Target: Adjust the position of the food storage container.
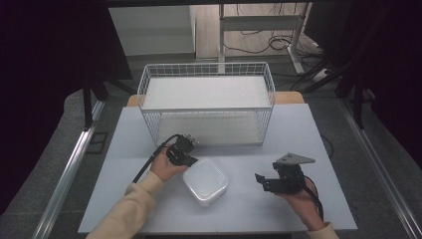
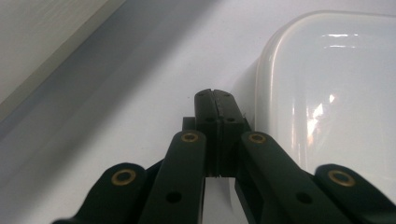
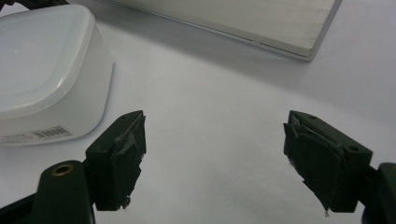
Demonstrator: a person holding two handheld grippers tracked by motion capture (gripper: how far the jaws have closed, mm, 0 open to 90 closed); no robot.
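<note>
A white plastic box with rounded corners lies upside down on the pale table, its barcode label low on one side. My left gripper rests at the box's far left corner with its jaws pressed together on nothing. Seen from the left gripper view, the shut fingertips sit just beside the box's wall. My right gripper hovers to the right of the box with its jaws spread wide. In the right gripper view, that gripper frames bare table, with the box off to the left.
A white wire basket with a white liner stands at the back of the table, just beyond the left gripper. Its base edge crosses the top of the right gripper view. Cables and desk legs lie on the floor behind.
</note>
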